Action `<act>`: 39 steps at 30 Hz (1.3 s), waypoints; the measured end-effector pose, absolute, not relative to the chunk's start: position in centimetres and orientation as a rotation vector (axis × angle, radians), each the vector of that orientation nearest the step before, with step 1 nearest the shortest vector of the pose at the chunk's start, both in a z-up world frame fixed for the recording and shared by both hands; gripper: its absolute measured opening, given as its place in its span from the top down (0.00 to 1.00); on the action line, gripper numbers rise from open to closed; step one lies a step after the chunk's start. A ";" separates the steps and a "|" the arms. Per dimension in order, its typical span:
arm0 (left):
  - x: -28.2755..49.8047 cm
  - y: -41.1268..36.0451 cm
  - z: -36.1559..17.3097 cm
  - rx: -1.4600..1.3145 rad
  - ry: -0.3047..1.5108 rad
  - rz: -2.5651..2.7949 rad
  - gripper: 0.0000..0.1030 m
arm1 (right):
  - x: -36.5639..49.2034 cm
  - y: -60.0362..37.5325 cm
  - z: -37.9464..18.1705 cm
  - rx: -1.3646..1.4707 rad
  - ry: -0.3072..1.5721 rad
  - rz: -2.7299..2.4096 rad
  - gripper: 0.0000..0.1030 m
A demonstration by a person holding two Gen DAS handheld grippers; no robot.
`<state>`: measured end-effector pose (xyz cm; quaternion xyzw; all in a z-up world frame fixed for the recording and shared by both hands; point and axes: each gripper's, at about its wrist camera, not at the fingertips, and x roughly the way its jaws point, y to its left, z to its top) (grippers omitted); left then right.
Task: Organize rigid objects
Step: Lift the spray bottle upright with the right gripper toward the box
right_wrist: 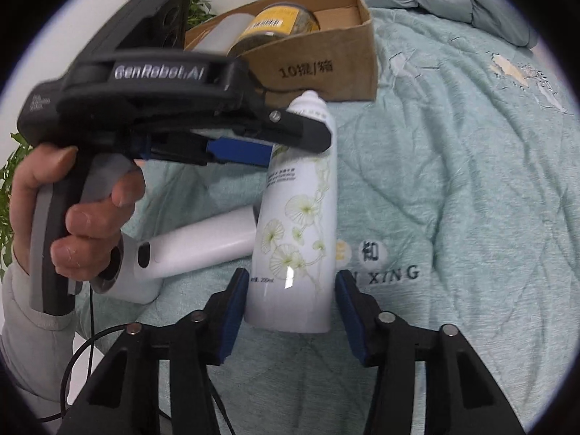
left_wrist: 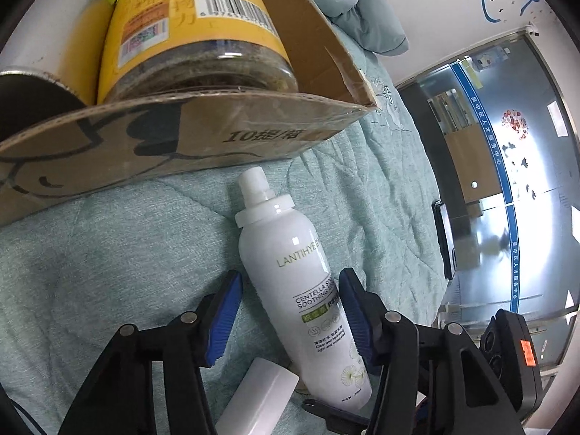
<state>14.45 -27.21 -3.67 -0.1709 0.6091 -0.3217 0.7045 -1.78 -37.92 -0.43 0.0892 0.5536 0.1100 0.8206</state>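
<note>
Your spray bottle (left_wrist: 302,291) lies on the quilt (left_wrist: 108,253) between both sets of open jaws — left gripper (left_wrist: 290,320) around its middle, right gripper (right_wrist: 288,313) flanking its base. Close unevenly and the smooth bottle may slip — short of the cardboard box (left_wrist: 174,137).

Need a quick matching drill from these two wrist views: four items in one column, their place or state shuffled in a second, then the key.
Items
1. spray bottle
2. yellow-label jar
3. cardboard box
4. white handheld device

Place or state
A. inside the box
B. lying on the quilt, left of the bottle's base in the right wrist view
C. open-topped, on the quilt behind the bottle
D. between the open jaws of the left gripper

Pairs: 1-D, 2-A, 3-C, 4-B
</note>
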 end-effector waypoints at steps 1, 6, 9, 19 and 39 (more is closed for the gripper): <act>14.5 -27.3 -3.7 -0.379 1.354 -0.717 0.51 | -2.0 -37.6 -0.4 0.177 1.176 0.227 0.56; 13.9 -27.8 -3.6 -0.375 1.333 -0.714 0.52 | -2.1 -36.6 -0.1 0.125 1.174 0.216 0.56; 13.5 -28.1 -3.2 -0.381 1.313 -0.712 0.53 | -2.5 -36.2 0.2 0.112 1.165 0.211 0.56; 12.0 -26.6 2.8 -0.337 1.152 -0.709 0.54 | -3.4 -34.6 3.8 0.078 1.034 0.219 0.56; 17.8 -24.2 17.7 -0.211 0.907 -0.689 0.56 | 5.4 -35.6 10.6 0.020 0.847 0.251 0.56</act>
